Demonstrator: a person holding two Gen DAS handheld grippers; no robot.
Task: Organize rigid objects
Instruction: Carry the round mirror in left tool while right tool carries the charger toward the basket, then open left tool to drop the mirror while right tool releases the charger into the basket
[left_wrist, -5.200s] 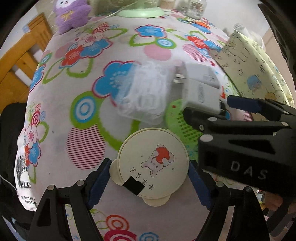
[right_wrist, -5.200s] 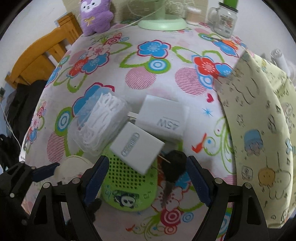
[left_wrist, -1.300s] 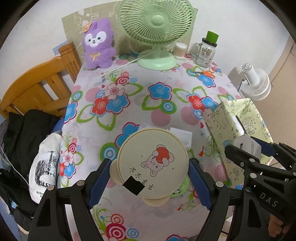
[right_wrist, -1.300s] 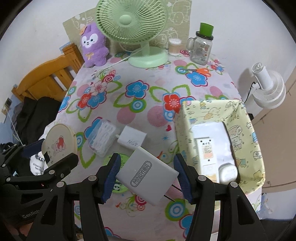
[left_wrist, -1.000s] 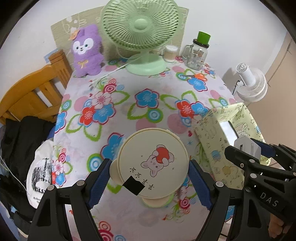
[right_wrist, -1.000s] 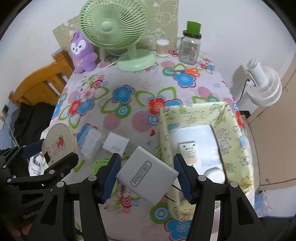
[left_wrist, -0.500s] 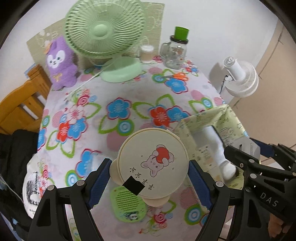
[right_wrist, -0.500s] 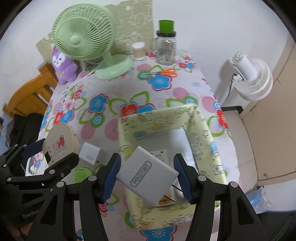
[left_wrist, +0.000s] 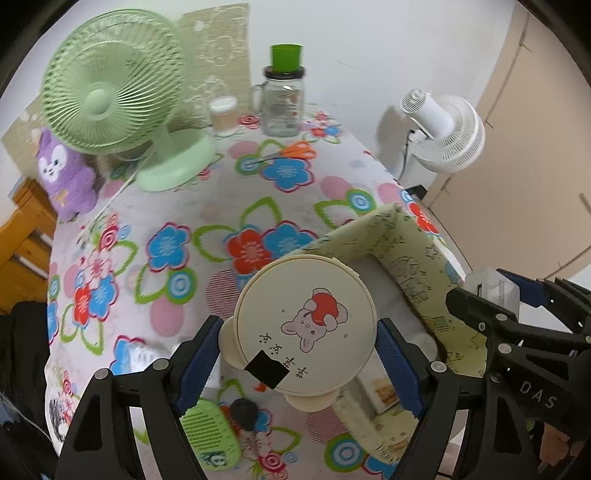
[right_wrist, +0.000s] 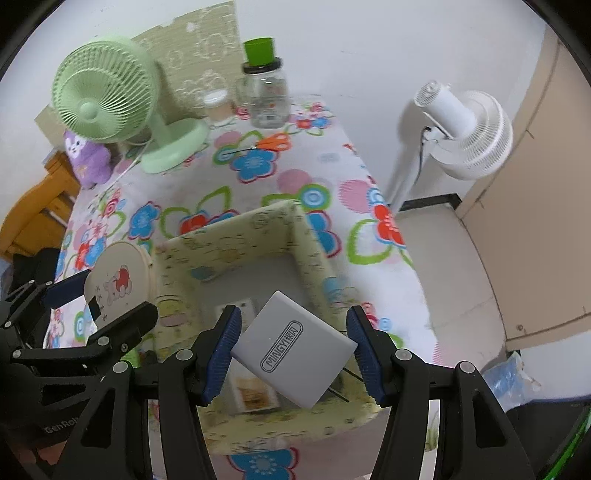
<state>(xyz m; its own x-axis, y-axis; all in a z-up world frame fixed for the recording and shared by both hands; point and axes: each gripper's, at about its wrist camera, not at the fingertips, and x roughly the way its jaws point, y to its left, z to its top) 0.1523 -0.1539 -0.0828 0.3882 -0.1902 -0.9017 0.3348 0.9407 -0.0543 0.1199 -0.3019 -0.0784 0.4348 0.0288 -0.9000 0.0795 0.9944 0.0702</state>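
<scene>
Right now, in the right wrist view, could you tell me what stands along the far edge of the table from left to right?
Purple plush toy → green desk fan → small lidded cup → glass jar with the green lid.

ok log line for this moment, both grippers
left gripper: shut on round case | right gripper: shut on white charger | both over fabric bin

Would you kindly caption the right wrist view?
Right gripper carries a white charger above the yellow fabric bin.
</scene>
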